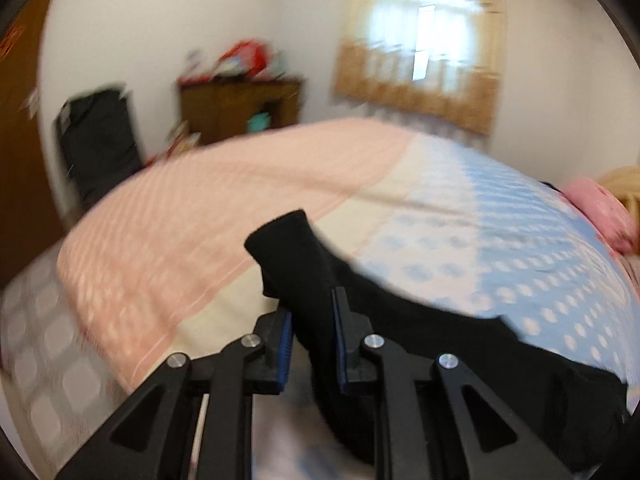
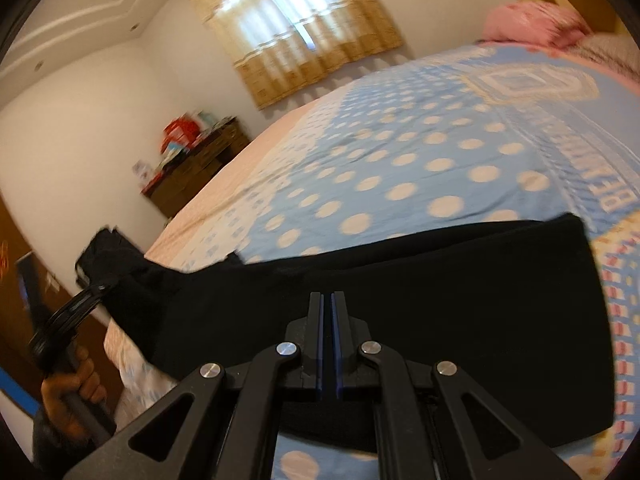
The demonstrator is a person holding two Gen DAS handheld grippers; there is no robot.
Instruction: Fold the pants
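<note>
Black pants lie stretched across the bed's near side, waist end at the right. My left gripper is shut on the leg end of the pants, whose cuff sticks up past the fingers. In the right wrist view the left gripper holds that leg end lifted at the bed's left edge. My right gripper has its jaws nearly together on the near edge of the pants, at the middle of the garment.
The bed has a blue polka-dot sheet and a pink blanket at its foot. A pink pillow lies at the head. A wooden dresser, a black chair and a curtained window stand beyond.
</note>
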